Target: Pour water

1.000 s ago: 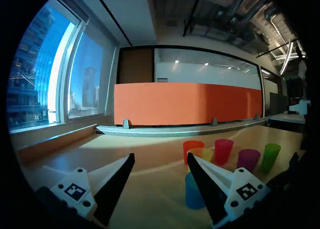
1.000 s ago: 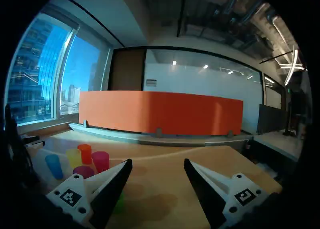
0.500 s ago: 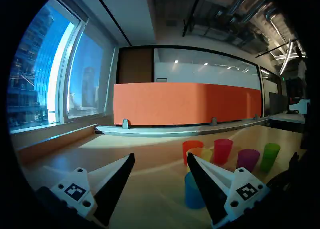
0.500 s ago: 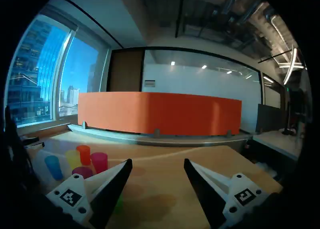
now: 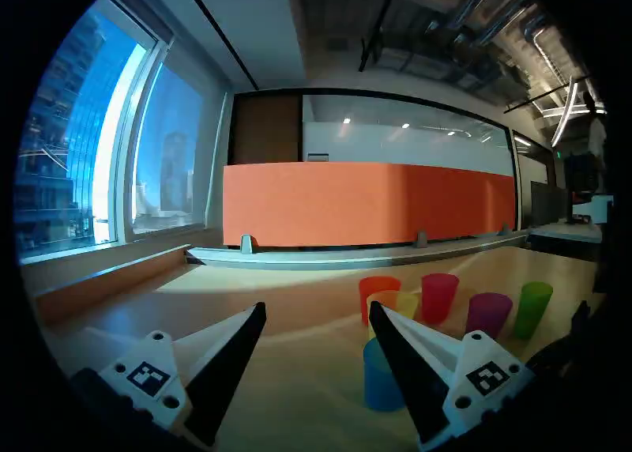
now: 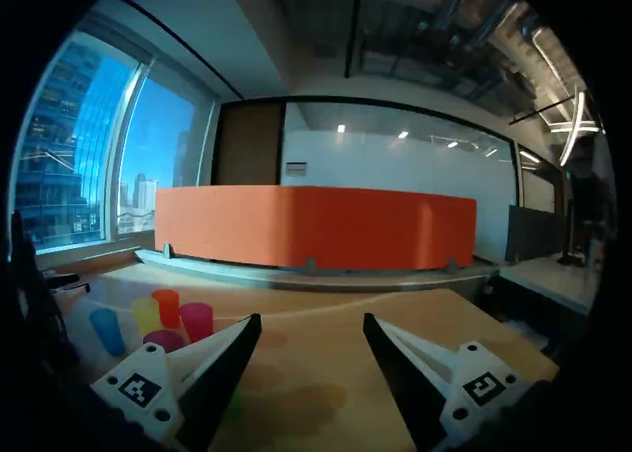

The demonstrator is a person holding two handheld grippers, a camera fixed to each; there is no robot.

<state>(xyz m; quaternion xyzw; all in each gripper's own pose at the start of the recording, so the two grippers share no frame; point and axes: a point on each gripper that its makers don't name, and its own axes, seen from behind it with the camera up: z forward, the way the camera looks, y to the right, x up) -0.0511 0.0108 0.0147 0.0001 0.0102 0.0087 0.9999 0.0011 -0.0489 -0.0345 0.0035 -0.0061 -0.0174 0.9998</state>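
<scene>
A big window [image 5: 79,160] shows tall blue buildings outside. A long orange wall [image 5: 363,203] stands at the far edge of the wide wooden table [image 5: 237,282].

The left gripper [image 5: 316,306] hangs low over the table. Its 2 fingers are spread wide apart and hold nothing. The right gripper [image 6: 311,318] also hangs over the table, and its 2 fingers are spread wide with nothing between them.

6 small cups stand upright on the table. In the left gripper view, the blue cup [image 5: 378,377] is nearest, partly behind 1 finger. Behind it stand the yellow cup [image 5: 399,303] and the orange cup [image 5: 378,290], close together. Next come the pink cup [image 5: 439,294], the purple cup [image 5: 488,314] and the green cup [image 5: 533,308], a little apart. In the right gripper view, the cups sit far off to the left side, well apart from that gripper's fingers.
</scene>
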